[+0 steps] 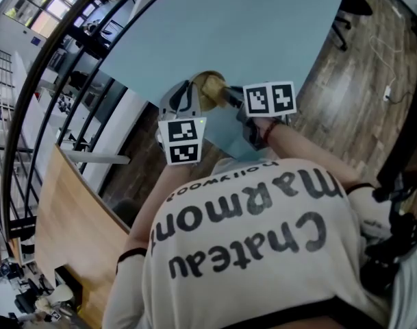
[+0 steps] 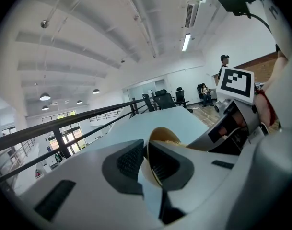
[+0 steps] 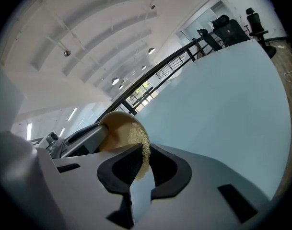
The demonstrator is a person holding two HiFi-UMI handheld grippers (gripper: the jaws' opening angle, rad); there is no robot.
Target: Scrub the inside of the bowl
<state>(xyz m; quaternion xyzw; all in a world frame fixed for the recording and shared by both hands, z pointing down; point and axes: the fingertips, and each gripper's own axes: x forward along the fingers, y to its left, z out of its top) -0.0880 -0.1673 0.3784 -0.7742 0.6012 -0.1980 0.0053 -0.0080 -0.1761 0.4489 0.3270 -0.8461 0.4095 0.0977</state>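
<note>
The bowl (image 1: 209,85), held over the near edge of the bench (image 1: 263,33), looked light, stiff and smooth, best gripped by its thin rim. The left tool (image 2: 146,155) was clamped there; the right tool (image 3: 145,163) pinched a rough scrub pad (image 3: 146,146) beside it

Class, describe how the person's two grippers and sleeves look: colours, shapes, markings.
The light grey plastic left gripper and right gripper have dark grey ribbed pads. Each carries a white cube with black square markers. The cream short sleeve has a black hem.
</note>
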